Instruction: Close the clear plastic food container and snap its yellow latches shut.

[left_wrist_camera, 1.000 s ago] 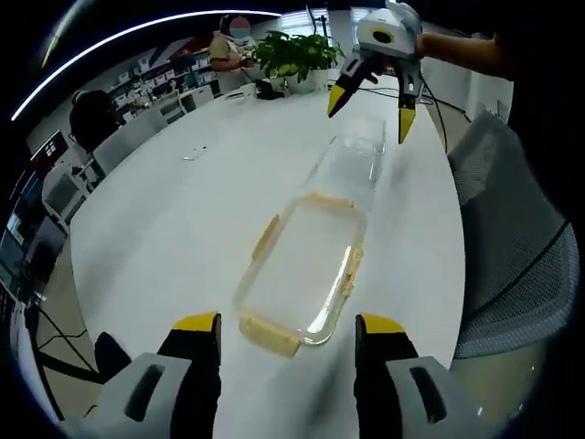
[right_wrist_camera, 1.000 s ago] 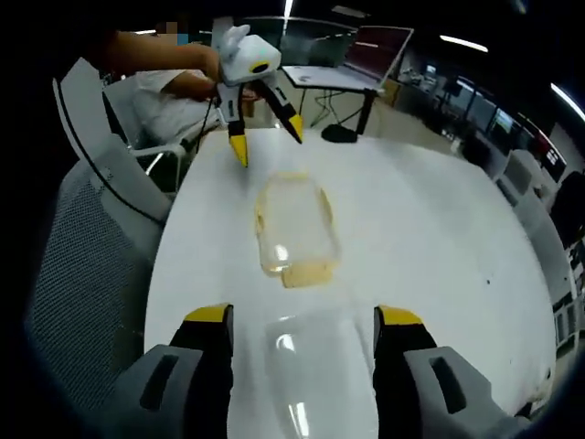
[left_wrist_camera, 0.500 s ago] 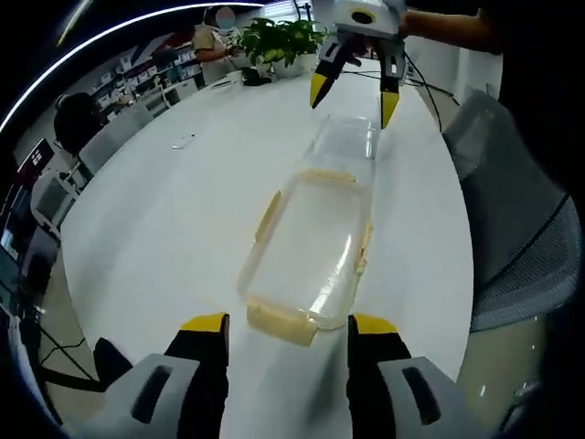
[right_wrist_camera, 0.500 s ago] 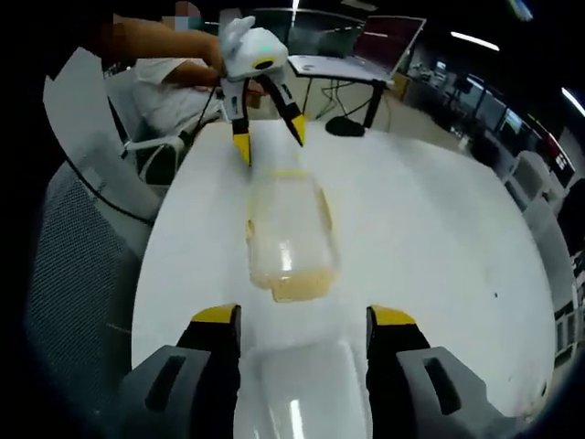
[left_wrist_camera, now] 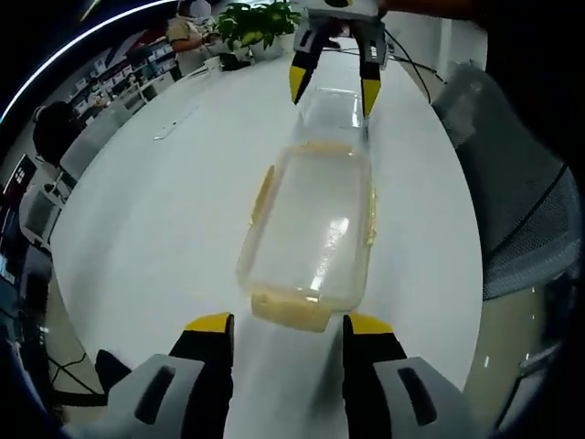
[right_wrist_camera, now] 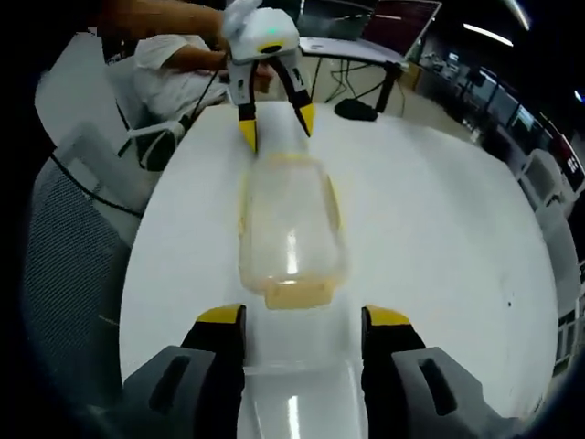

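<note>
You are holding the left gripper (left_wrist_camera: pixel 285 325) with its jaws spread just short of the near end latch (left_wrist_camera: pixel 291 310) of the clear container (left_wrist_camera: pixel 311 224), gripping nothing. Your right gripper (right_wrist_camera: pixel 297 320) is also spread, its jaws straddling the clear lid (right_wrist_camera: pixel 297 402) lying flat at the container's far end on the white table (left_wrist_camera: pixel 164 210). The container is sitting open, so you are still at the start: lid not on, latches unsnapped. The left gripper view is showing the plant (left_wrist_camera: pixel 256 18) and the side latches; the right gripper view is showing the lid close up.
</note>
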{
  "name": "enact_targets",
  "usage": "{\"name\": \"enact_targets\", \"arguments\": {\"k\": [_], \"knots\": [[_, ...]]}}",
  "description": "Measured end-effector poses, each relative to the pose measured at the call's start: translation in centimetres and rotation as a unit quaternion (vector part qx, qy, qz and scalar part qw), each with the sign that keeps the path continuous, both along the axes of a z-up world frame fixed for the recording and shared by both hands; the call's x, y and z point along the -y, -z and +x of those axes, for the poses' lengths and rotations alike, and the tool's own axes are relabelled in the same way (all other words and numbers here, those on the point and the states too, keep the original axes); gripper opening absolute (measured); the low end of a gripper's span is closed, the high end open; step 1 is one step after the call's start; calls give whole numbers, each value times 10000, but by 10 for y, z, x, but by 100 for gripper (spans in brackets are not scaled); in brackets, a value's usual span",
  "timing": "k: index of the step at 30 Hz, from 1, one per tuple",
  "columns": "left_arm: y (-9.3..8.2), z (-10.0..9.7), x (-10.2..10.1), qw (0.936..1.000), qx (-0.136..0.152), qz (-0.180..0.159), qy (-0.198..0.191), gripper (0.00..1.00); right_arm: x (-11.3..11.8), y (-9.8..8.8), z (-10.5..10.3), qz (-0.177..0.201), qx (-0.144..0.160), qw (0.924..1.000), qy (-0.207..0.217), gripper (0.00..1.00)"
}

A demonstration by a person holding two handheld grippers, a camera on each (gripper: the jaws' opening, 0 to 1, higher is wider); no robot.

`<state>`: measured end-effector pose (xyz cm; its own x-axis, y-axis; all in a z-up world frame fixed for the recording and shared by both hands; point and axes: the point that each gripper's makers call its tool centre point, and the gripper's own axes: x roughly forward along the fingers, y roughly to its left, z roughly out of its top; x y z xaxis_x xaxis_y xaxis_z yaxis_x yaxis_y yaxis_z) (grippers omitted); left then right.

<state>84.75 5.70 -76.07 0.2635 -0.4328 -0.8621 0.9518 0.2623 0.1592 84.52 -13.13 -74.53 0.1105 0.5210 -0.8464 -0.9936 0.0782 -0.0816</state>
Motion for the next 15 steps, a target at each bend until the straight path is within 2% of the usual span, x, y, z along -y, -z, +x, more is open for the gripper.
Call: {"name": "enact_targets", "arguments": {"k": [15], "knots": [[15, 2, 5, 9981, -130, 342, 490, 38, -14, 26, 5, -429, -34, 9989, -208, 42]]}}
